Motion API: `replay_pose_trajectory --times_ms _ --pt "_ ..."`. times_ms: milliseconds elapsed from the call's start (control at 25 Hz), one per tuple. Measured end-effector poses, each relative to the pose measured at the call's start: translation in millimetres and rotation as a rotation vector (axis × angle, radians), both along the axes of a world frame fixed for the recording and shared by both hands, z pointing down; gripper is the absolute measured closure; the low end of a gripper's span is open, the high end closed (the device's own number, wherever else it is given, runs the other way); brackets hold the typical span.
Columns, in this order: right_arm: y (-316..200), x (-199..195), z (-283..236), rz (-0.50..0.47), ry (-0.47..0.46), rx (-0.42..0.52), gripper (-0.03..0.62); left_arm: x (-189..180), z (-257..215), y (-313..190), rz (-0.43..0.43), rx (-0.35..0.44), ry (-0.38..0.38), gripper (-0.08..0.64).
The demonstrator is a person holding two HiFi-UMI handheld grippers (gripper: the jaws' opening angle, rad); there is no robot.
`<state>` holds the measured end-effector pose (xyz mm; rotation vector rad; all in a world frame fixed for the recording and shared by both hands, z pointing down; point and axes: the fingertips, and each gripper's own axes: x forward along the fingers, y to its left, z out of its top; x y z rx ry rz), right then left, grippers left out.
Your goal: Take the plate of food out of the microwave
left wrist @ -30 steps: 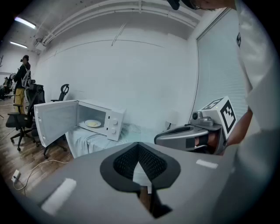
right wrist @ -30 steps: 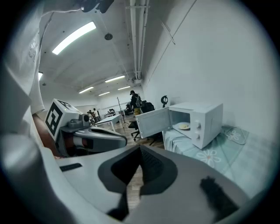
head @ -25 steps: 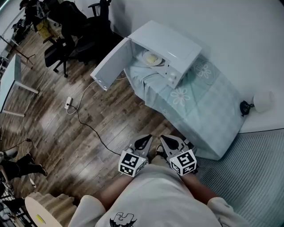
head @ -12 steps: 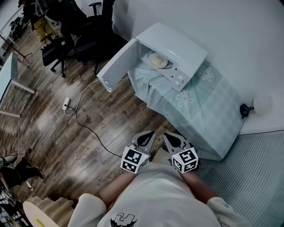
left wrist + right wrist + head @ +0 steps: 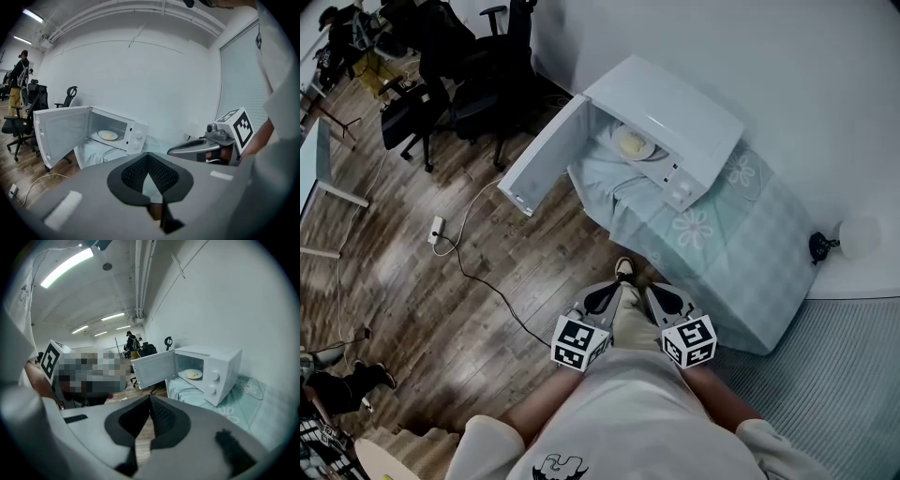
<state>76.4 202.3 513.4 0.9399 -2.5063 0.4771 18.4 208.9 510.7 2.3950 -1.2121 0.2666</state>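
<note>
A white microwave [image 5: 675, 117] stands on a table draped in a pale green flowered cloth [image 5: 727, 248]. Its door [image 5: 539, 157] hangs wide open to the left. Inside lies a plate of yellowish food [image 5: 634, 143], also visible in the left gripper view [image 5: 108, 135] and the right gripper view [image 5: 191, 374]. My left gripper [image 5: 612, 292] and right gripper [image 5: 652, 293] are held side by side close to my body, well short of the microwave. Both are shut and hold nothing, their jaws pressed together [image 5: 149, 159] [image 5: 150, 401].
Black office chairs [image 5: 441, 84] stand beyond the open door. A power strip [image 5: 437, 230] with its cable lies on the wooden floor. A round white lamp [image 5: 858, 234] sits on the white surface right of the table. My shoe [image 5: 624, 270] shows near the table's corner.
I have stepped toward the table; a shoe now shows ahead of the grippers. Both grippers stay shut near my body.
</note>
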Motion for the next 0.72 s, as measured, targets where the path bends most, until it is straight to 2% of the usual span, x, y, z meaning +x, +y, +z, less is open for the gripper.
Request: replay_pose_trajectory --times_ms 400,600,720 --pt "-160 -22 18 -0.073 0.004 0.044 0.578 -21 9 -161 -0.049 0.026 -0.036 0.557" --pt "-204 -26 21 -0.096 -0.003 0.032 0.578 -30 6 -217 -0.089 0.030 -0.041 0.557" --pt "-219 -31 25 -0.076 0.000 0.020 0.578 -37 10 -235 -0.087 0.014 -0.037 0.557"
